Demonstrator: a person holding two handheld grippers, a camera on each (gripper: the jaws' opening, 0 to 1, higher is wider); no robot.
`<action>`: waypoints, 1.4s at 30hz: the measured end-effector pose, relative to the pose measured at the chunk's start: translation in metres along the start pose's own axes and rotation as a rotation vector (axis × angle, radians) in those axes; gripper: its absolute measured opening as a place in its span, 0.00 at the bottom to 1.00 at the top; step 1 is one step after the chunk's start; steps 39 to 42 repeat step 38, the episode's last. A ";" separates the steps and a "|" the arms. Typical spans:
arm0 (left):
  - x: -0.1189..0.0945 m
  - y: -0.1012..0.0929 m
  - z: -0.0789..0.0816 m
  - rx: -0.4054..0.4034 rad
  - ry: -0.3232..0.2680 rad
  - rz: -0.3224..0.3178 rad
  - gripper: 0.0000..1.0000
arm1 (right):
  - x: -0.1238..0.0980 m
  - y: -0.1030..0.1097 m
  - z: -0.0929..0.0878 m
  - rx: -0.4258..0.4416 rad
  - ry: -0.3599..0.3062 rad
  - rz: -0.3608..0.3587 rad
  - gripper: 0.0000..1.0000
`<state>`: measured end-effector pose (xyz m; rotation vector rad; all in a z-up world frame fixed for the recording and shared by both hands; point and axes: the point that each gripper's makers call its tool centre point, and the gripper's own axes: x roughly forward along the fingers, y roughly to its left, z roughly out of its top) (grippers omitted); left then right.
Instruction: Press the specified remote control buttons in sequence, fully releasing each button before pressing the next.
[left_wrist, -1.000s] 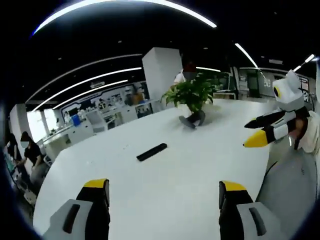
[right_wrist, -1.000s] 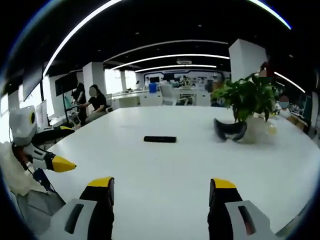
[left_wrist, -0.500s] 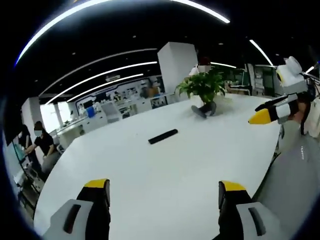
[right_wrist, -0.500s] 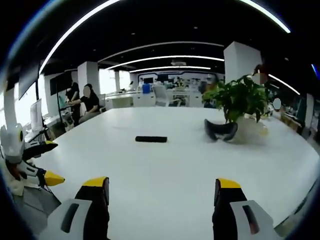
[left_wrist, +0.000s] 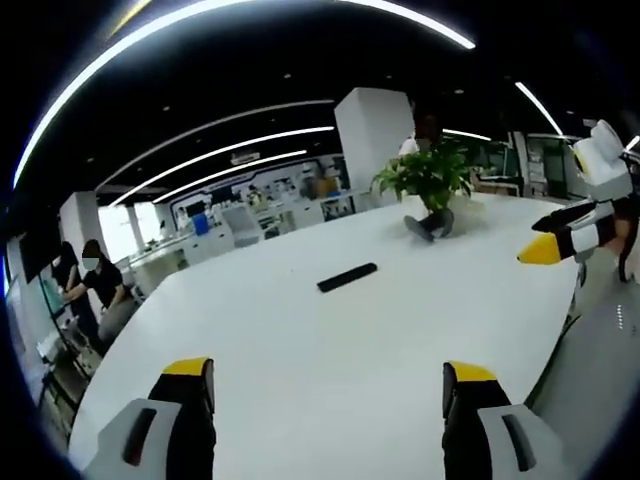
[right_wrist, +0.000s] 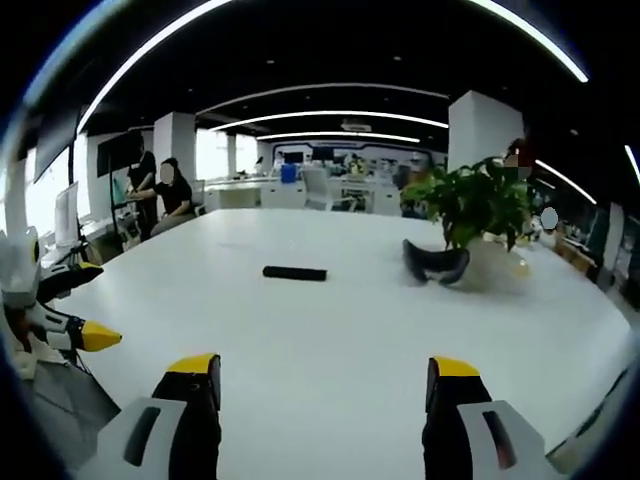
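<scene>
The remote control (left_wrist: 347, 278) (right_wrist: 294, 273) lies too far off to make out any buttons (a plain dark bar); the plant's pot (right_wrist: 495, 264) is blurred.

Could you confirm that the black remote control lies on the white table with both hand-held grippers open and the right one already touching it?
Not quite: the right hand-held gripper is not touching the remote control; the right gripper view shows bare white table between them. The rest holds: the remote lies on the table, and both it and the left hand-held gripper are open.

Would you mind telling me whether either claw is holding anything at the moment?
Nothing is held. The left claw and right claw are both open and empty above the table; the remote lies untouched farther out.
</scene>
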<state>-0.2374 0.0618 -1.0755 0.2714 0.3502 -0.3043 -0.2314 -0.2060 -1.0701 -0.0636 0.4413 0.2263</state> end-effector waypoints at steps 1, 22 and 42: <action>0.000 -0.001 0.000 0.003 -0.001 -0.002 0.98 | 0.000 0.000 0.000 -0.001 0.001 0.001 0.83; 0.001 -0.003 -0.004 0.022 0.002 -0.016 0.97 | -0.001 0.002 0.000 -0.047 0.001 -0.012 0.79; 0.002 0.000 -0.009 0.035 0.034 0.003 0.98 | -0.001 0.007 -0.001 -0.065 0.004 0.007 0.75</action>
